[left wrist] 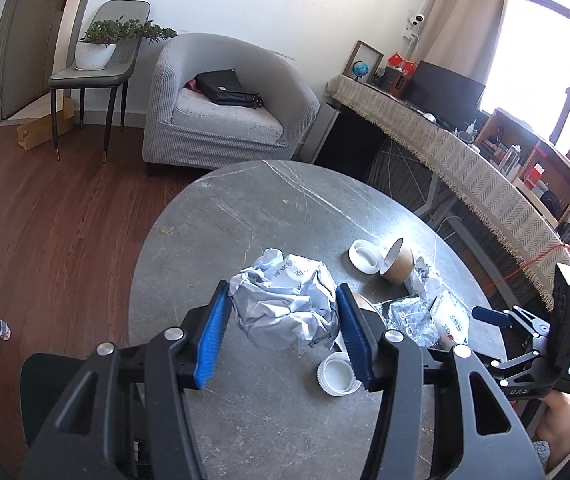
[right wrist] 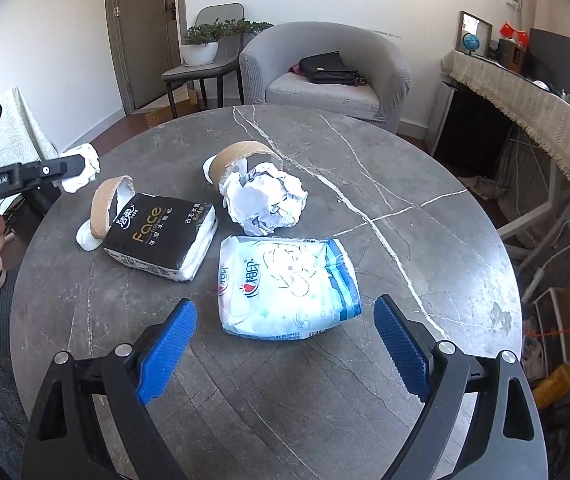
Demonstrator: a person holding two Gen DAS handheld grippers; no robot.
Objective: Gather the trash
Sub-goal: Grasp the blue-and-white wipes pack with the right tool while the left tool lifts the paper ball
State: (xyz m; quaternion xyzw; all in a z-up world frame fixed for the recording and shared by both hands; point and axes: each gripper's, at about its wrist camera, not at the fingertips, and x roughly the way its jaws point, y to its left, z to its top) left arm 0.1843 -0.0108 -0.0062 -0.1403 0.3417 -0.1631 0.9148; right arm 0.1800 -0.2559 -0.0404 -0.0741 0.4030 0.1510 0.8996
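My left gripper [left wrist: 285, 296] is shut on a crumpled paper ball [left wrist: 283, 304], held above the round grey stone table [left wrist: 213, 224]; from the right wrist view the same ball [right wrist: 83, 168] shows at the left gripper's tip. My right gripper [right wrist: 285, 320] is open and empty, jaws either side of a light blue tissue pack [right wrist: 289, 288] lying on the table [right wrist: 425, 160]. A second crumpled paper ball [right wrist: 267, 198], a black tissue pack [right wrist: 161, 236], two brown paper cups [right wrist: 241, 156] [right wrist: 105, 206] and white lids [left wrist: 337, 374] [left wrist: 365, 256] lie on the table.
A grey armchair [left wrist: 221, 100] with a black bag stands beyond the table. A chair [left wrist: 97, 68] holds a potted plant. A long cloth-covered desk [left wrist: 465, 160] runs along the right. Wooden floor [left wrist: 45, 220] lies left of the table.
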